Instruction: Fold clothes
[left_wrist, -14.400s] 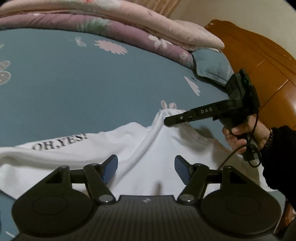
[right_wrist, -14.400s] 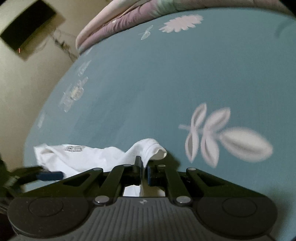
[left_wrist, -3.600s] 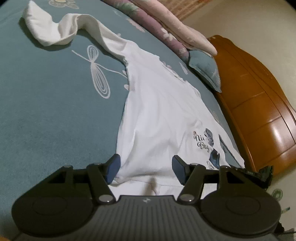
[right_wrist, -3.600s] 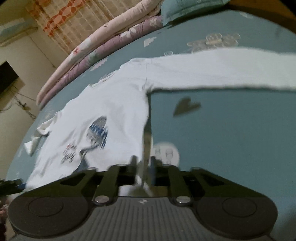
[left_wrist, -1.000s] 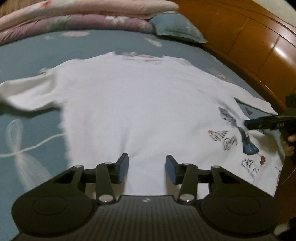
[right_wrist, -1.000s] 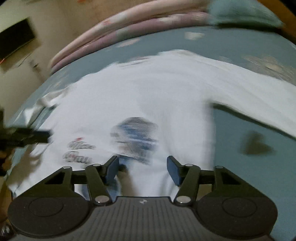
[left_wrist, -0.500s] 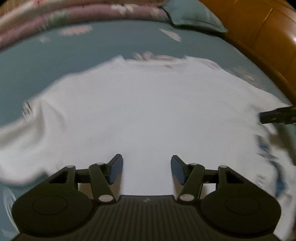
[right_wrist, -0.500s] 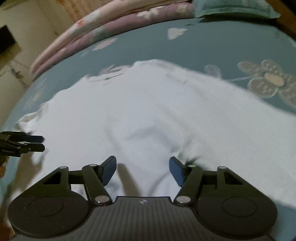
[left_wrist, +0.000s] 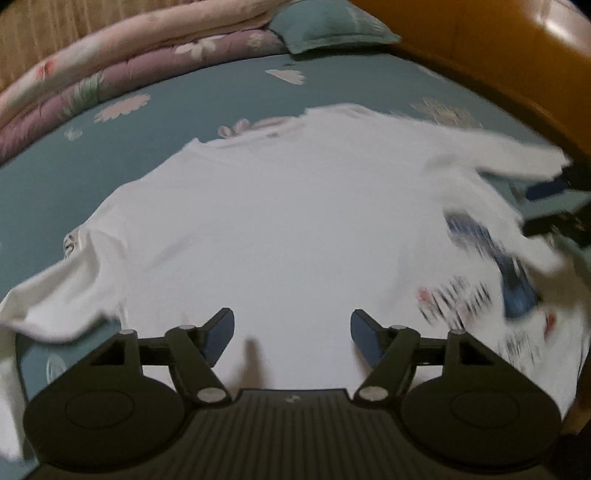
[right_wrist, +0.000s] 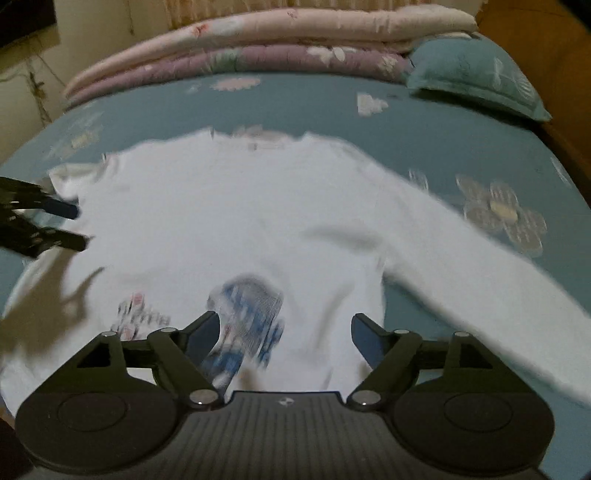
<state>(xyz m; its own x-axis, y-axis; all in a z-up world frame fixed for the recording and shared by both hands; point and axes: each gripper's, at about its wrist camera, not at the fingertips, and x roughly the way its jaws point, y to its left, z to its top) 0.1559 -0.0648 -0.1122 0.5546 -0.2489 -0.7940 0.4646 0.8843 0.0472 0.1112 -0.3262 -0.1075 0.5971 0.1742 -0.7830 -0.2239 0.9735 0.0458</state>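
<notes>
A white long-sleeved shirt (left_wrist: 280, 221) lies spread flat on the teal bedsheet (left_wrist: 177, 107), with a blue print (right_wrist: 251, 310) and small lettering near its hem. My left gripper (left_wrist: 291, 332) hovers over the shirt's lower left part, jaws opening, nothing between them. My right gripper (right_wrist: 284, 332) hangs above the print near the hem, jaws also opening and empty. One sleeve (right_wrist: 498, 295) stretches out to the right. The other sleeve (left_wrist: 55, 302) lies at the left. Each gripper shows at the edge of the other's view: the right gripper (left_wrist: 554, 206), the left gripper (right_wrist: 59, 225).
Folded pink and purple quilts (right_wrist: 258, 40) are stacked along the far side of the bed, with a teal pillow (right_wrist: 476, 77) beside them. A wooden headboard (left_wrist: 498, 55) runs along the right. A pale wall (right_wrist: 26, 77) is at the far left.
Both grippers have lifted and drawn back from the shirt, and their jaws stand wider than a second ago. The whole shirt, with both sleeves, now shows.
</notes>
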